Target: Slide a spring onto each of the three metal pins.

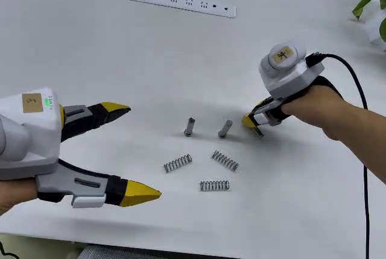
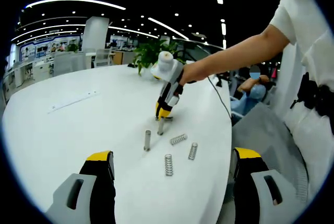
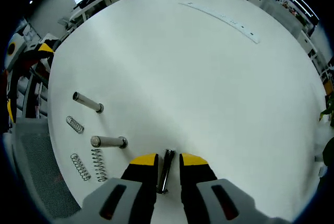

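Left claw [image 1: 142,151] gaped wide at eight o'clock, gripping nothing. Beyond it three springs [image 1: 215,185] lay loose on the white tabletop [image 1: 120,54], with two pins [image 1: 189,127] standing upright just past them. At three o'clock the right claw [image 1: 253,125] was pinched narrowly on the third pin [image 3: 166,172]. Farthest, toward twelve, lay a power strip [image 1: 181,2].
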Available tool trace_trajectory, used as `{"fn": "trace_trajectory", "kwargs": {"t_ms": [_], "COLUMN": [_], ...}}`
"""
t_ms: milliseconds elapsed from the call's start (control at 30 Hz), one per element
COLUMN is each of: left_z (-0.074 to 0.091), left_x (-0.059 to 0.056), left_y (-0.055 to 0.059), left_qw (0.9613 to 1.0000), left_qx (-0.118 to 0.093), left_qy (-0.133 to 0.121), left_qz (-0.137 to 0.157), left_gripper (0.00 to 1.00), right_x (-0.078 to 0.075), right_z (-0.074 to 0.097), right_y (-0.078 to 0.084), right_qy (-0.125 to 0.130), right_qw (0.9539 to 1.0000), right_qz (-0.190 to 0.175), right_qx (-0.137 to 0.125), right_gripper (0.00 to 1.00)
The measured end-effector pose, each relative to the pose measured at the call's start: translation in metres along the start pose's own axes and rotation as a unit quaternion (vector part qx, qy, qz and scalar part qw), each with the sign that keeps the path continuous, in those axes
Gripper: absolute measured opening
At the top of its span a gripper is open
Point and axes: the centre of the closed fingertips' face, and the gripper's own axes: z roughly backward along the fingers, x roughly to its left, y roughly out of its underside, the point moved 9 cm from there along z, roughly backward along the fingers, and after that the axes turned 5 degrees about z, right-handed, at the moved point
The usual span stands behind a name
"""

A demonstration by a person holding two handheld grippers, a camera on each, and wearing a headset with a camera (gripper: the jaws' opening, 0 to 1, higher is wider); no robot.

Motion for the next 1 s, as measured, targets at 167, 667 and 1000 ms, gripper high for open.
{"fn": "trace_trajectory", "kwargs": {"t_ms": [167, 667, 1000], "left_z": [-0.0008, -0.0016, -0.0017], "left_x": [-0.0011, -0.0026, -0.0020], "left_y": [-0.0013, -0.0018, -0.0010], "left_qw": [1.0000, 1.0000, 1.0000], "left_qx": [-0.001, -0.002, -0.002], "left_qy": [0.000, 0.001, 0.003], "left_qz": [0.000, 0.003, 0.005], "left_gripper": [0.96, 0.95, 0.95], "right_x": [0.0004, 0.0002, -0.0023], "right_z": [-0.0014, -0.0028, -0.0053], "right_y": [-0.0003, -0.0043, -0.0051], "right_qy": [0.000, 0.016, 0.025], "right_qw": [1.0000, 0.9995, 0.9992], "right_qz": [0.000, 0.015, 0.013], "right_qx": [0.005, 0.023, 0.027], "right_gripper": [0.17, 0.12, 0.09]}}
